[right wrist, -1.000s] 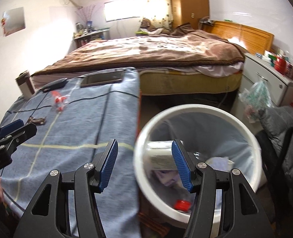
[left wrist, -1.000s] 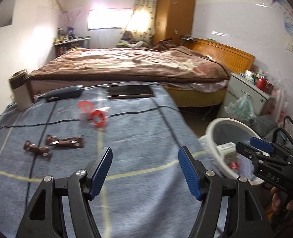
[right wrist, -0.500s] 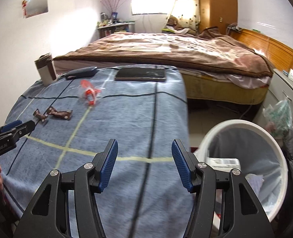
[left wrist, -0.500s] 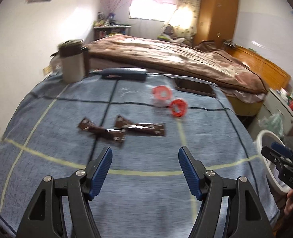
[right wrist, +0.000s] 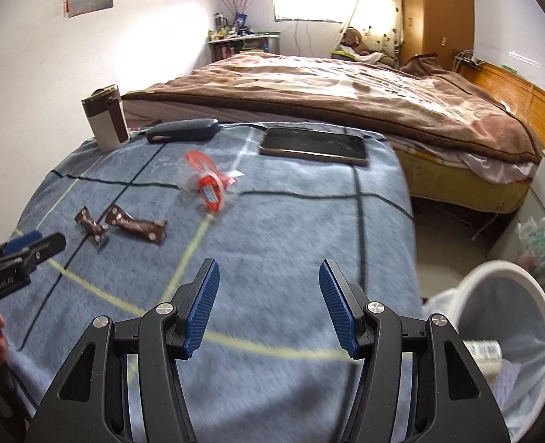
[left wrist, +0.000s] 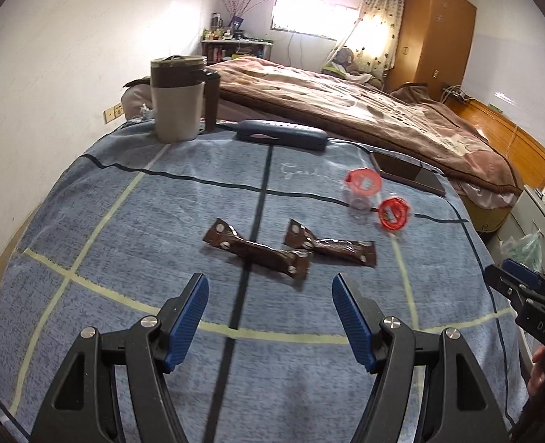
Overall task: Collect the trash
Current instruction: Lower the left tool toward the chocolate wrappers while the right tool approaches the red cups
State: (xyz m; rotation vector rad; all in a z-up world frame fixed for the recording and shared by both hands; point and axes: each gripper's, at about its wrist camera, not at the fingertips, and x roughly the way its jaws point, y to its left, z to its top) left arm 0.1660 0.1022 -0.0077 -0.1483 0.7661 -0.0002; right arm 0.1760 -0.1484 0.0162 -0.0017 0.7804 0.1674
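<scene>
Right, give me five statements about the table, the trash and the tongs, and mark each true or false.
1. Both brown wrappers lie on the blue cloth. True.
2. The left tongs are shut on a wrapper. False: they are open and empty, short of the wrappers.
3. The tumbler stands upright at the table's far edge. True.
4. The white bin sits on the table. False: it stands on the floor beside the table, with trash already inside.
5. The right tongs hold the red-rimmed plastic cup. False: they are open and empty; the cup lies on the cloth.
</scene>
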